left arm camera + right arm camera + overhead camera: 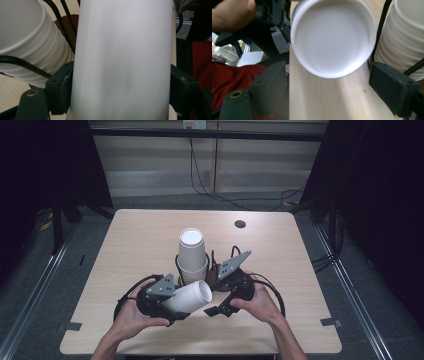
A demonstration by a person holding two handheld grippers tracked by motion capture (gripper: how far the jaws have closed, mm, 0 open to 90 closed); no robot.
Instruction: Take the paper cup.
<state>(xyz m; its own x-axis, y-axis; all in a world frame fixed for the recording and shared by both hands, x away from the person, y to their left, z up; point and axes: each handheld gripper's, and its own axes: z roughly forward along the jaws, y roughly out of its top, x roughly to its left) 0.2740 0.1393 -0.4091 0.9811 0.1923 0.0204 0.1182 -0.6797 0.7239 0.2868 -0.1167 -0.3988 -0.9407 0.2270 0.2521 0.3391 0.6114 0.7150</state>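
Your left tool is clamped on a single white paper cup; the left gripper view shows both black pads pressed against the cup's smooth side. You're holding it tipped on its side just above the pale wooden bench, open mouth facing your right tool. Just behind it, an upside-down stack of ribbed white paper cups stands in a black wire holder. Your right tool's jaws are apart with nothing between them, the cup's open rim hanging close ahead, the stack alongside.
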